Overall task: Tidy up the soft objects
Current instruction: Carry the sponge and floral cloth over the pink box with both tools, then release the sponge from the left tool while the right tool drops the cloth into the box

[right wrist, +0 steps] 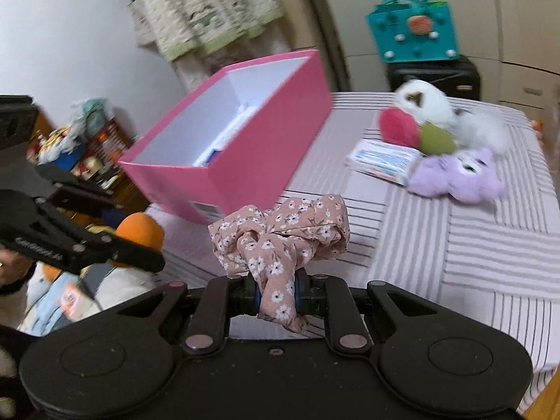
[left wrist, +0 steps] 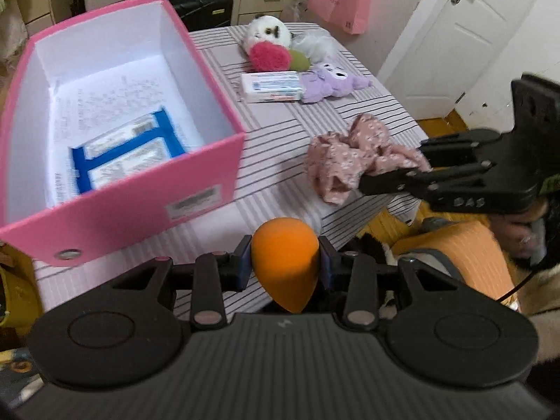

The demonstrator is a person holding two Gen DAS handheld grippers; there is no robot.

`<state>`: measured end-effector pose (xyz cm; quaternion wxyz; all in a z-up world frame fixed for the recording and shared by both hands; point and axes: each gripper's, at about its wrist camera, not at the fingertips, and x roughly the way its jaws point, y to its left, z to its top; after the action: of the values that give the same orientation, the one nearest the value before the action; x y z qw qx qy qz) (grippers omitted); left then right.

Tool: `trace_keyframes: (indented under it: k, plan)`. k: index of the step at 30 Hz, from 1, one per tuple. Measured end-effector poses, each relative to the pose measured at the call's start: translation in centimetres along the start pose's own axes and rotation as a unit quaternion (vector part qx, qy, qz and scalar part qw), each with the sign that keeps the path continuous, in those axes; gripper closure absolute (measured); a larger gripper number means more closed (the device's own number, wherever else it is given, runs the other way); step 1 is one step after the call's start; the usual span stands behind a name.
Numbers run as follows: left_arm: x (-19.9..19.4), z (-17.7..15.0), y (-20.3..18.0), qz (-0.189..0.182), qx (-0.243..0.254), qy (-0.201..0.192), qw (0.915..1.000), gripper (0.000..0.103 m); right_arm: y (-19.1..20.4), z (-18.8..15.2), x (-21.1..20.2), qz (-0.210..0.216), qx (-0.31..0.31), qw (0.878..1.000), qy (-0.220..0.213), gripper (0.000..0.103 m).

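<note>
Left claw [left wrist: 285,262] was clamped on an orange sponge [left wrist: 285,266], an egg shape held across its middle. Long axis ran along the claw's line: round end pointed ahead toward the box [left wrist: 206,171], tapered tip pointed back toward the camera. It hung above the near edge of the table [left wrist: 280,129], just short of the box's near wall.

Right claw [right wrist: 276,297] was pinched narrow on a pink floral scrunchie [right wrist: 280,234]. Its bunched ring stood above the pads, wider side to side; a loose tail hung below them. It was lifted off the table, right of the box.

Box was open, pink outside, white inside, with blue-edged packets [left wrist: 126,150] flat on its floor.

Far side of the table: white plush [left wrist: 267,31], red pom [left wrist: 269,56], purple plush [left wrist: 332,80], tissue pack [left wrist: 273,86], all bunched together.
</note>
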<state>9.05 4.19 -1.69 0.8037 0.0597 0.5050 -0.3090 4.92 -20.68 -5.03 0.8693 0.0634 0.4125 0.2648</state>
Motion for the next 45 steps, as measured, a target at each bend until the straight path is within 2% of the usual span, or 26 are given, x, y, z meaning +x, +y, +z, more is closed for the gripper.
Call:
trace_keyframes:
  k: [7, 13, 18, 24, 29, 36, 42, 45]
  plan:
    - [-3.7, 2.8, 2.8, 0.022, 0.005, 0.007, 0.9997, 0.066, 3.0, 5.5, 0.0, 0.033, -0.06, 0.997, 0.029, 0.084]
    - [-5.1, 6.1, 5.4, 0.045, 0.016, -0.02, 0.9987, 0.066, 4.7, 10.2, 2.0, 0.039, -0.118, 0.992, 0.036, 0.084]
    - [-3.9, 8.2, 8.3, 0.073, 0.002, -0.03, 0.9968, 0.066, 5.5, 13.7, 4.8, 0.03, -0.164, 0.985, 0.04, 0.084]
    - [-2.5, 10.1, 11.5, 0.093, -0.021, -0.011, 0.9954, 0.066, 6.1, 16.8, 8.1, 0.018, -0.214, 0.975, 0.062, 0.084]
    - [-1.4, 11.5, 13.7, 0.108, -0.037, -0.005, 0.9934, 0.066, 6.6, 18.9, 10.8, -0.001, -0.264, 0.962, 0.073, 0.084]
    - [1.5, 14.0, 16.6, 0.119, -0.077, 0.009, 0.9898, 0.066, 6.3, 21.7, 15.1, -0.005, -0.308, 0.945, 0.11, 0.084]
    - [4.8, 15.8, 19.6, 0.125, -0.144, 0.016, 0.9816, 0.065, 5.3, 23.0, 18.2, -0.004, -0.349, 0.927, 0.135, 0.084]
    - [5.9, 16.3, 20.3, 0.133, -0.149, 0.015, 0.9798, 0.065, 4.8, 23.4, 19.7, -0.004, -0.367, 0.918, 0.147, 0.084]
